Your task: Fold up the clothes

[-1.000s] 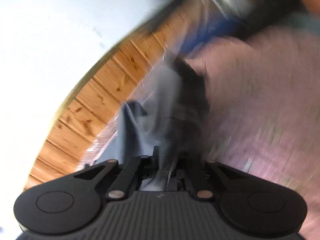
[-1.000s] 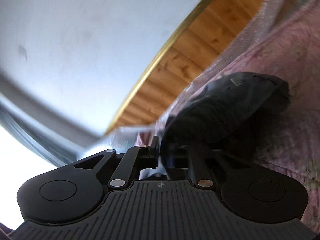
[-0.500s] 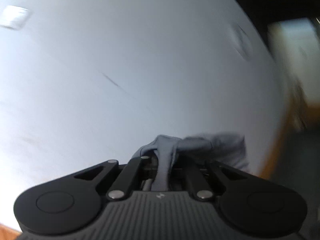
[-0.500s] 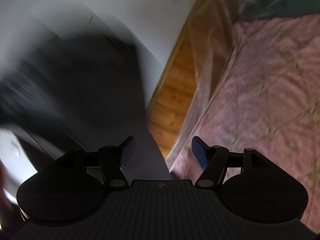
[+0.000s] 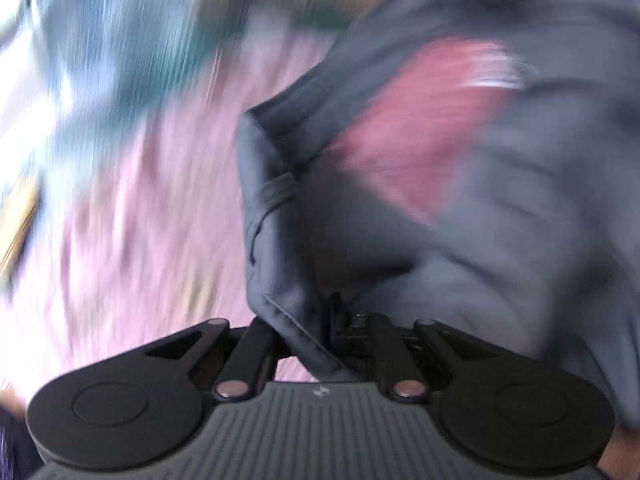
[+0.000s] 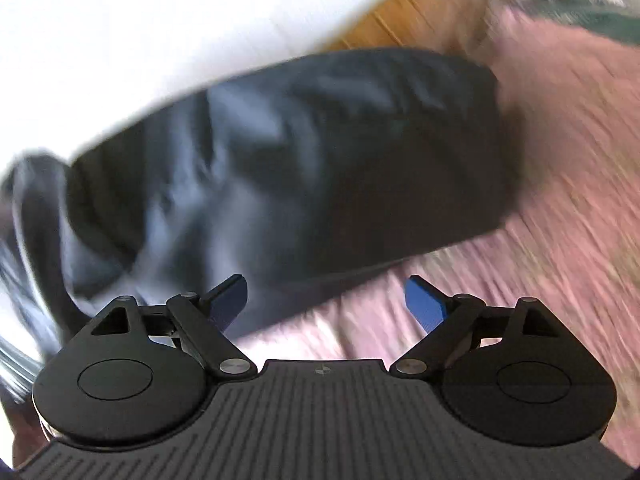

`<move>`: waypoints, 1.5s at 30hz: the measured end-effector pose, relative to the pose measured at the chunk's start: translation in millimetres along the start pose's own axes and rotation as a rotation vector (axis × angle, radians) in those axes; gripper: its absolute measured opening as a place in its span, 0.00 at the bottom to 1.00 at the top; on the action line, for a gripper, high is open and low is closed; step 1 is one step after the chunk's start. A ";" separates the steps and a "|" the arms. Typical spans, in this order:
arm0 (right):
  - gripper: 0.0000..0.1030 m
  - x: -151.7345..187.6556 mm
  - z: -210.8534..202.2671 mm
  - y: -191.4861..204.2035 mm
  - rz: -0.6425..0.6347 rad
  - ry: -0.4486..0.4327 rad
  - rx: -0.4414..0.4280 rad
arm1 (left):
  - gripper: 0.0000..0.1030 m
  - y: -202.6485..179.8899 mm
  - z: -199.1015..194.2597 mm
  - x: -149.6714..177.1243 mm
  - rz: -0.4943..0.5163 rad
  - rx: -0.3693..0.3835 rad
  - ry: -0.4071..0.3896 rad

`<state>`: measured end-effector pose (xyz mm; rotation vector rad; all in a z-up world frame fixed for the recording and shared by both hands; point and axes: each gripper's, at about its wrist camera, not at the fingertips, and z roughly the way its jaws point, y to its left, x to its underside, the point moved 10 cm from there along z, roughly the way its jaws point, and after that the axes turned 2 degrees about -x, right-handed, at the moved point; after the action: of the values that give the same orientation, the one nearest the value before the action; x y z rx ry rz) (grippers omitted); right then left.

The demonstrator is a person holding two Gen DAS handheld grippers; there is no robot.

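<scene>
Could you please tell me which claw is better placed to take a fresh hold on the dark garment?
Right, probably: the right claw is opening with nothing between its fingers, facing the dark garment; the left claw is shut on cloth.

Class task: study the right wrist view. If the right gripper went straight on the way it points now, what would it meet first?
Probably the dark garment lying on the pink bedspread. The right gripper is opening, nothing between its jaws. Blur makes depth uncertain; the bedspread just below might come first.
</scene>
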<state>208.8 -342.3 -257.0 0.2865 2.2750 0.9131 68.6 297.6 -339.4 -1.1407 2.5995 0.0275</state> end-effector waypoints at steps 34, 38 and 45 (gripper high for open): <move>0.01 -128.4 166.1 -67.9 -0.419 0.126 0.156 | 0.84 -161.1 -19.0 1.9 0.221 -0.045 -0.257; 0.00 -203.5 79.4 106.2 -0.678 -0.189 -0.142 | 0.86 -185.0 -22.2 -23.0 0.253 -0.033 -0.316; 0.13 -262.8 171.1 94.1 -0.677 -0.104 0.094 | 0.85 -220.3 25.0 -31.2 0.367 -0.068 -0.239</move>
<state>515.6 -292.6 -154.1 -0.3741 2.0974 0.4254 254.3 172.6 -331.9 -0.6214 2.5662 0.3128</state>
